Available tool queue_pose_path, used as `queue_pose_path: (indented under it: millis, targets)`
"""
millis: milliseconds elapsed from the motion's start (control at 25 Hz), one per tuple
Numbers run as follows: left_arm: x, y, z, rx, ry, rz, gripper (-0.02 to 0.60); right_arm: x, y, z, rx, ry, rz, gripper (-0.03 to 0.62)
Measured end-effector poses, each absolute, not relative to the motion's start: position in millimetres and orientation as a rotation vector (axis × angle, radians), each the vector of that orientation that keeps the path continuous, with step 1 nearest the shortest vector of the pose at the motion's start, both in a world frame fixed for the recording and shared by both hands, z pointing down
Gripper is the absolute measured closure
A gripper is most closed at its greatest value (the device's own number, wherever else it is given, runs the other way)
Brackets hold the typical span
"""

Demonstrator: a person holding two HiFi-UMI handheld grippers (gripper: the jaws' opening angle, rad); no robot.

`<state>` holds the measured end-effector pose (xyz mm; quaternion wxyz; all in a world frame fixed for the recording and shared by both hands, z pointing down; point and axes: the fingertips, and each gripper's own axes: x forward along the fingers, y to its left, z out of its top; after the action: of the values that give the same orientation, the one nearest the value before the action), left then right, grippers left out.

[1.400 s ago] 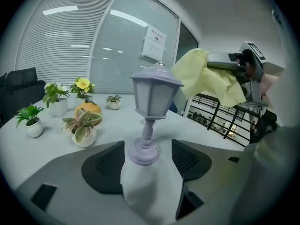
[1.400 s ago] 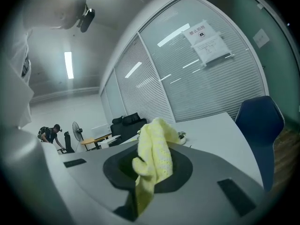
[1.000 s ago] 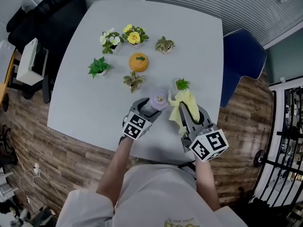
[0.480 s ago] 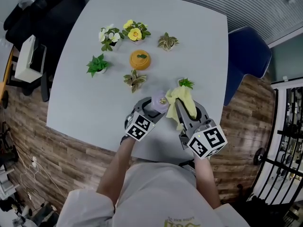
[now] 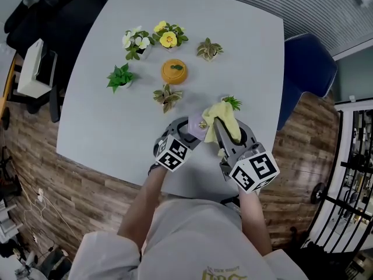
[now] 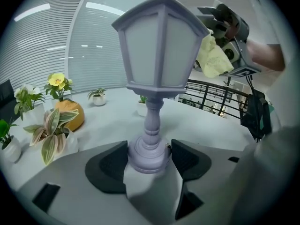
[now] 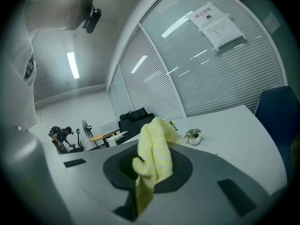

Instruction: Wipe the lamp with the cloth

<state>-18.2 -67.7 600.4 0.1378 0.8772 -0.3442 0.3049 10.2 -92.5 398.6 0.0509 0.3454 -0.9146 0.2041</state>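
A small lilac lantern-shaped lamp [image 6: 157, 55] stands upright, its round base clamped between the black pads of my left gripper [image 6: 149, 157]. From the head view the lamp [image 5: 196, 128] shows as a lilac cap just ahead of the left gripper [image 5: 187, 134]. My right gripper [image 5: 224, 130] is shut on a pale yellow cloth [image 5: 220, 114], which hangs against the lamp's right side. In the right gripper view the cloth [image 7: 153, 161] droops from the closed jaws of the right gripper [image 7: 149, 168]. The cloth [image 6: 212, 59] also appears at the upper right of the left gripper view.
On the grey table [image 5: 116, 121] stand an orange pot [image 5: 174, 72], a yellow flower plant [image 5: 168, 38], a white flower plant [image 5: 133, 42], and several small green plants, one [image 5: 231, 102] right behind the cloth. A blue chair [image 5: 306, 74] is at the right.
The right gripper has carried the cloth leftward, up against the lamp's top. The left gripper and lamp have stayed in about the same place.
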Motion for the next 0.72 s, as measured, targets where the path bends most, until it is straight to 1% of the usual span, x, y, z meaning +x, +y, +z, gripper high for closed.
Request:
queue_pose_path:
  millis: [720]
  targets:
    - [-18,-67,602,2.549,-1.002,0.892,0.290,-11,-98,415,0.959,-2.735,0.631,0.559]
